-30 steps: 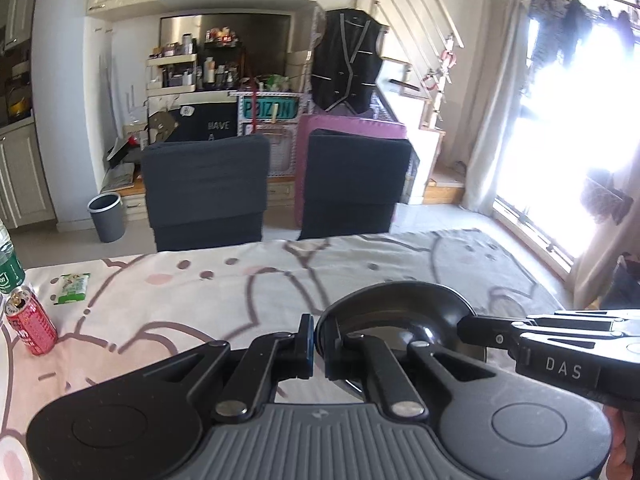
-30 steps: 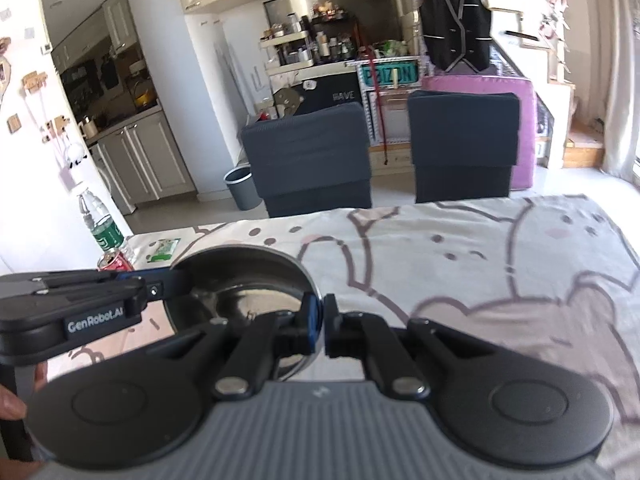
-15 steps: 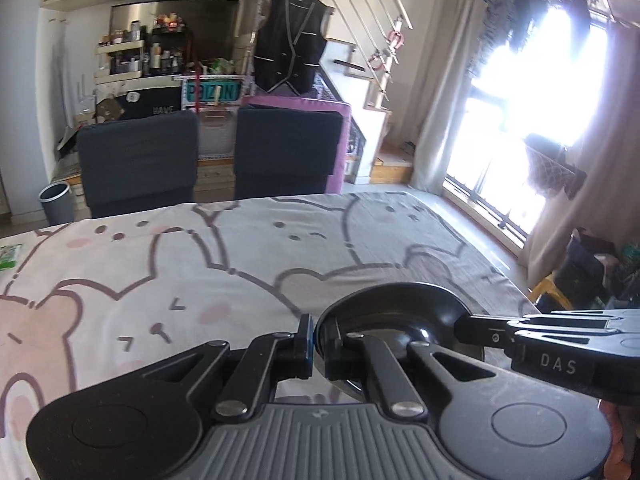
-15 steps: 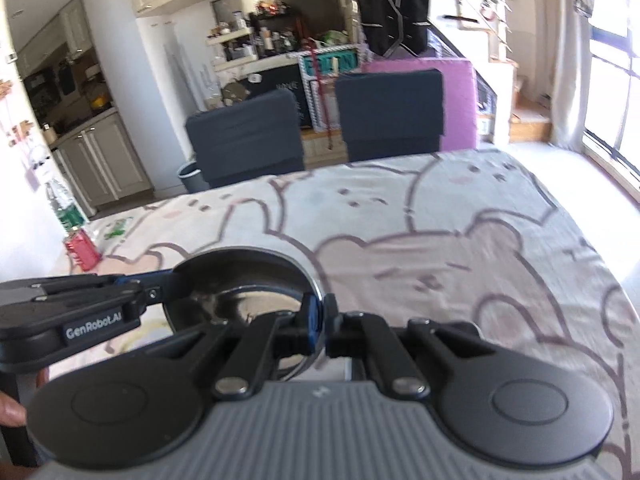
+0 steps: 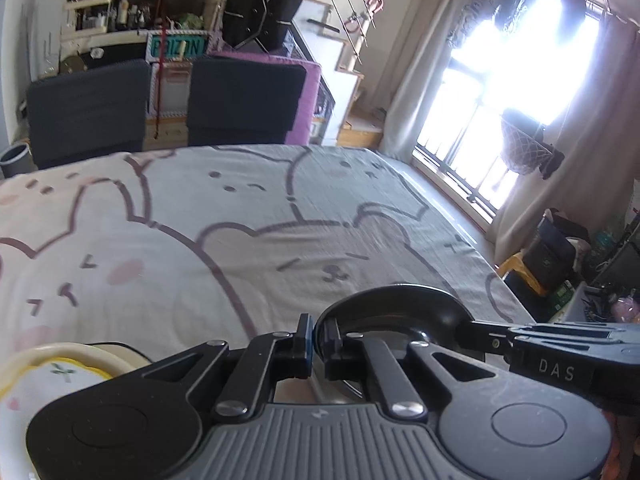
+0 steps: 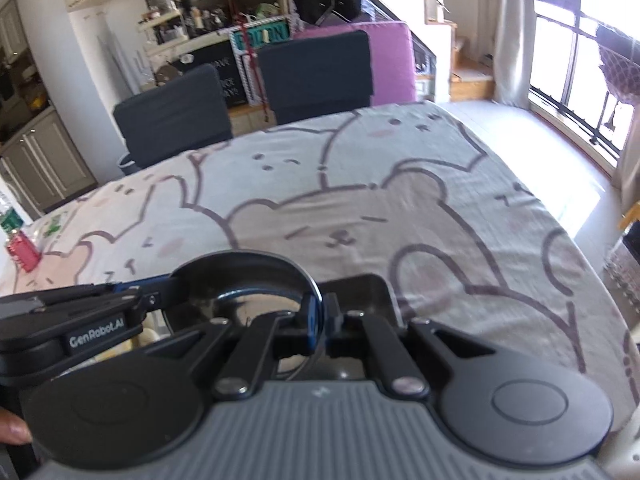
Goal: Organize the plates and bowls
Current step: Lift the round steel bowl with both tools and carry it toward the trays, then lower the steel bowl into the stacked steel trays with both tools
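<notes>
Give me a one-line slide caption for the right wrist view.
Right gripper and left gripper pinch opposite rims of a steel bowl above the bear-print tablecloth.

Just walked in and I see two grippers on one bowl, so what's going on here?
A person is carrying a steel bowl over the table with both grippers. The left gripper is shut on the rim at one side and the right gripper is shut on the opposite side. A yellow-rimmed plate sits at the lower left, and a dark tray lies just beyond the bowl.
</notes>
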`<state>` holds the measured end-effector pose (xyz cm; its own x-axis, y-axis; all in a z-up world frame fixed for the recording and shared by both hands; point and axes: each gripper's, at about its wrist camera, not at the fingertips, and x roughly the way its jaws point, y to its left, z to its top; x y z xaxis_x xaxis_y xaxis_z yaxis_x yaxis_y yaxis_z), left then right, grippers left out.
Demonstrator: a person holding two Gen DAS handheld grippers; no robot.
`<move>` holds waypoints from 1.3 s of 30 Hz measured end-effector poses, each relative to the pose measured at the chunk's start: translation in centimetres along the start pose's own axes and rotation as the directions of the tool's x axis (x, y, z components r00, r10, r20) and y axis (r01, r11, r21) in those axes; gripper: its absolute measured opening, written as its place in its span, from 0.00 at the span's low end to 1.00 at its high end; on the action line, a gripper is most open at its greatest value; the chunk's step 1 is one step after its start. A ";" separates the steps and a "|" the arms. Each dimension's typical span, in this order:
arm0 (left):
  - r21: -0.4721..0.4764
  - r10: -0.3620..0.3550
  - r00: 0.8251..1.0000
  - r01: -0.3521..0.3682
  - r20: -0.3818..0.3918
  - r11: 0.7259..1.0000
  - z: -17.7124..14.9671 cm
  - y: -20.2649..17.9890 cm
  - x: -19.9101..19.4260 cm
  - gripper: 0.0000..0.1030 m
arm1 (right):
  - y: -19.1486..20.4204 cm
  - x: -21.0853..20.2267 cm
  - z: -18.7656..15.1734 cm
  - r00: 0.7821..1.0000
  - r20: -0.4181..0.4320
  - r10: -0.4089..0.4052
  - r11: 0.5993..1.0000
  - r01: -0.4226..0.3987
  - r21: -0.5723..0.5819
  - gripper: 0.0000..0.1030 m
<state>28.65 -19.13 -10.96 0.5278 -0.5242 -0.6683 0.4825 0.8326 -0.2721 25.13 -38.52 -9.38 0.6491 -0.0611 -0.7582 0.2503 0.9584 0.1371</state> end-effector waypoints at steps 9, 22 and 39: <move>-0.002 -0.008 0.998 0.008 -0.070 1.000 -0.1 -0.9 3.7 0.06 | -2.2 2.0 -0.7 0.996 -0.072 -0.048 0.999 0.050 0.017 0.05; -0.017 -0.003 0.992 0.000 -0.125 1.000 -0.1 -0.3 6.6 0.08 | -2.6 5.1 -0.9 0.978 -0.199 -0.068 0.998 0.066 -0.017 0.05; -0.085 -0.038 0.989 0.026 -0.144 0.996 -0.1 0.4 8.3 0.08 | -3.6 7.7 -0.7 0.957 -0.282 -0.071 0.997 0.076 0.008 0.07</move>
<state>33.16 -23.11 -16.73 0.4030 -0.5242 -0.7502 0.4346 0.8310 -0.3473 28.75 -42.23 -16.18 0.4004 -0.0479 -0.9151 0.3048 0.9487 0.0837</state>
